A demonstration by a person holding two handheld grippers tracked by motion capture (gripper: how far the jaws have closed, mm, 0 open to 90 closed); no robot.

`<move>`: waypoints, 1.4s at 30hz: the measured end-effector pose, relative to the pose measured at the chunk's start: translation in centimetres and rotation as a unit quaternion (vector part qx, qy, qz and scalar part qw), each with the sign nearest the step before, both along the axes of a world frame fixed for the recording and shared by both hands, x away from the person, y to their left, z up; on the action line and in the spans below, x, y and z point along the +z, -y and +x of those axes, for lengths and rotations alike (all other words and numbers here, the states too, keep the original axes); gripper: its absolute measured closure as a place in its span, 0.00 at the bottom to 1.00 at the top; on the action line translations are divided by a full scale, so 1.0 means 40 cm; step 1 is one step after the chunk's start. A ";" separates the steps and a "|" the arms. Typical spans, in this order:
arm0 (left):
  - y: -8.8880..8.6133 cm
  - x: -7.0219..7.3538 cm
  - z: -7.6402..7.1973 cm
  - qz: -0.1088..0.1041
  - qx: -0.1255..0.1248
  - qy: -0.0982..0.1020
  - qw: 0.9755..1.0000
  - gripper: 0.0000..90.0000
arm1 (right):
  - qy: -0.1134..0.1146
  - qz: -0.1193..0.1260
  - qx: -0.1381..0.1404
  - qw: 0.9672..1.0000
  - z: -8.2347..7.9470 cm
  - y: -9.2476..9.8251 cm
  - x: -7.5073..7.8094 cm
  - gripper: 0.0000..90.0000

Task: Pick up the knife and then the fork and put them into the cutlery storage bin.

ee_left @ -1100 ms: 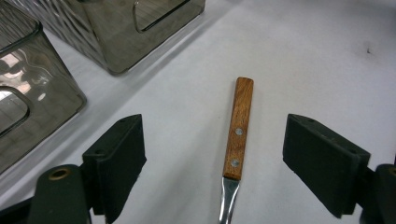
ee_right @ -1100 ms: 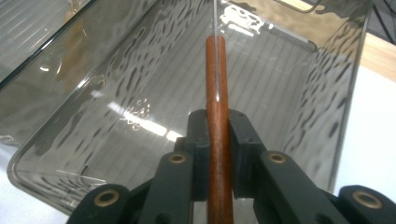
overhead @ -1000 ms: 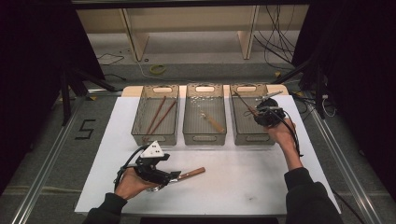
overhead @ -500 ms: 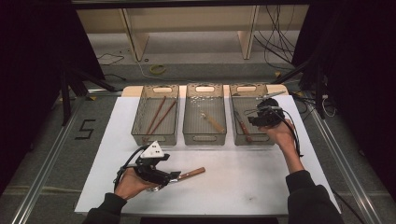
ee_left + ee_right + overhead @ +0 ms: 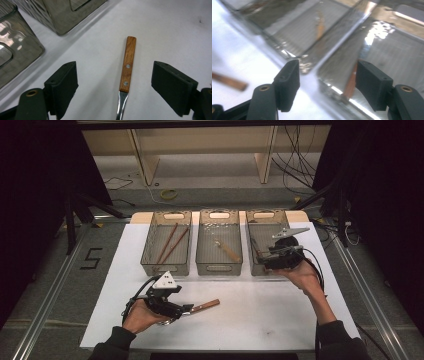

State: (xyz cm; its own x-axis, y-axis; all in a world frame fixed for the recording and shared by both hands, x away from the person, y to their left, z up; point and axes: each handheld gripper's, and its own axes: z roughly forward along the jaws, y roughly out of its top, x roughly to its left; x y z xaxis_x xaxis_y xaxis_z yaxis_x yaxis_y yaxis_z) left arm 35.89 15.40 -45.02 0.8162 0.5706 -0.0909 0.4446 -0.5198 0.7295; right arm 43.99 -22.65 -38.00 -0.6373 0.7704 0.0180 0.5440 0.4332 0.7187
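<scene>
From the high view, the left gripper rests on the white table at the near left, its jaws around the wooden-handled utensil. The right gripper hovers over the near end of the right basket, whose jaws have just been opening.

In the left gripper view, the jaws stand spread, the utensil lying between them untouched.

In the right gripper view, blurred, the jaws stand spread with nothing pinched, above the basket's rim.
</scene>
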 end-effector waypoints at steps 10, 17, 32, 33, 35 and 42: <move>0.027 -0.011 0.002 0.047 -0.023 -0.019 0.998 0.25 | -0.002 0.007 0.044 0.999 -0.081 -0.030 -0.026 0.38; 0.040 -0.012 0.004 0.067 -0.034 -0.026 0.997 0.27 | -0.009 0.011 0.061 0.998 -0.110 -0.042 -0.039 0.37; 0.068 -0.020 0.014 0.104 -0.056 -0.050 0.992 0.35 | -0.025 0.015 0.095 0.995 -0.146 -0.059 -0.061 0.34; 0.071 -0.023 0.014 0.104 -0.054 -0.052 0.992 0.36 | -0.025 0.015 0.095 0.995 -0.148 -0.059 -0.062 0.34; 0.077 -0.024 0.015 0.110 -0.057 -0.054 0.991 0.38 | -0.027 0.013 0.096 0.995 -0.150 -0.060 -0.063 0.34; 0.096 -0.026 0.023 0.137 -0.068 -0.067 0.986 0.47 | -0.028 0.014 0.099 0.995 -0.152 -0.059 -0.067 0.34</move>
State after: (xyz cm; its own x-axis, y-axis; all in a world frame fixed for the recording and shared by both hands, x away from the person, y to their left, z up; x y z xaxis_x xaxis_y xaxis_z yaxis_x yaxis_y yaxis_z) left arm 36.81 11.54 -46.05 0.8779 0.4751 -0.0598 0.4398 -0.7505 0.4932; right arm 37.92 -20.29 -40.67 -0.7745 0.6279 0.0769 0.4890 0.5170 0.7026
